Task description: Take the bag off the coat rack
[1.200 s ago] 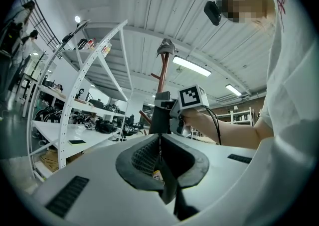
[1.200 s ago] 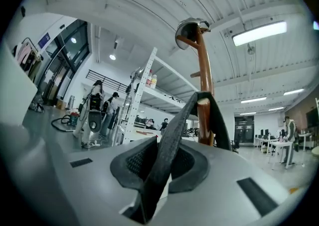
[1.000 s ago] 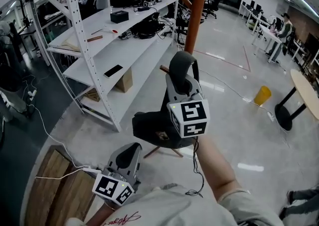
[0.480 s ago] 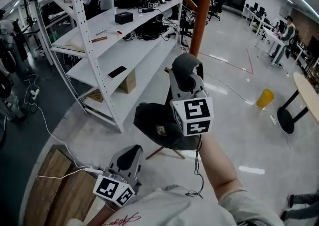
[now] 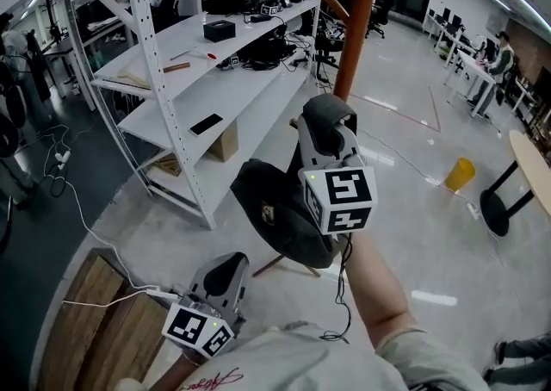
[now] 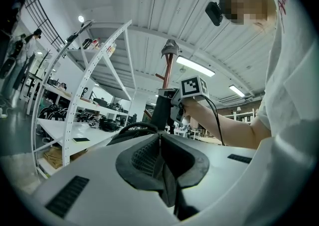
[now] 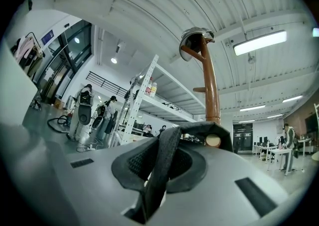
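The right hand-held gripper (image 5: 325,122), its jaws just now closing, pinches the strap (image 7: 158,180) of the dark bag (image 5: 275,217) at frame centre, apparently looped over the coat rack's (image 5: 360,19) peg (image 7: 213,141); the next move, I judge, is lifting that loop clear, while the left hand-held gripper (image 5: 225,270) sits shut and empty at lower left.
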### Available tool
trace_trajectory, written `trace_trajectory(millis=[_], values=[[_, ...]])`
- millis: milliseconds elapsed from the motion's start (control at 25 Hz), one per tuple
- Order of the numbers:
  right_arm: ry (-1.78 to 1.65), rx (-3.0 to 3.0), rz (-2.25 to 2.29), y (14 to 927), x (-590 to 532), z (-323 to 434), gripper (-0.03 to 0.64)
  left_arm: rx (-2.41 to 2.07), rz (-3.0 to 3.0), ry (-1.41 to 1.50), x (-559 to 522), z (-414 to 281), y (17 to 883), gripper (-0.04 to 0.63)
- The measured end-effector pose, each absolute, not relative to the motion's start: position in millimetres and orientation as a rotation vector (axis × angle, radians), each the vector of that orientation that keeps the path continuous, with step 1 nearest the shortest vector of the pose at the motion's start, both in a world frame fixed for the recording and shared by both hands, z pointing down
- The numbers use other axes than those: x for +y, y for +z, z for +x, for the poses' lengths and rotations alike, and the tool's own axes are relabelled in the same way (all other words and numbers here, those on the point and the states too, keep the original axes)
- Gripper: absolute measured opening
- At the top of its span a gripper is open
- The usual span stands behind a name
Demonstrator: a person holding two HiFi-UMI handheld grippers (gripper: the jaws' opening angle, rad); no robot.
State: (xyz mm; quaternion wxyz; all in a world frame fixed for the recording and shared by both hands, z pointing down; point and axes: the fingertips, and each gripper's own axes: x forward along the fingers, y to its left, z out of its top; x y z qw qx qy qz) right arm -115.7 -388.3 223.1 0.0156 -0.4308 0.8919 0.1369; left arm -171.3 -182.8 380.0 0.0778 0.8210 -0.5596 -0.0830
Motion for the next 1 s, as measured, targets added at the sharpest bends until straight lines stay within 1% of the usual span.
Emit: trace_trajectory(millis=[1000], values=[[0.424, 2.752, -1.248, 192.4, -367.2, -110.2, 0.041, -1.724, 2.459, -0.265, -172.1, -168.1, 368.9, 0.028]])
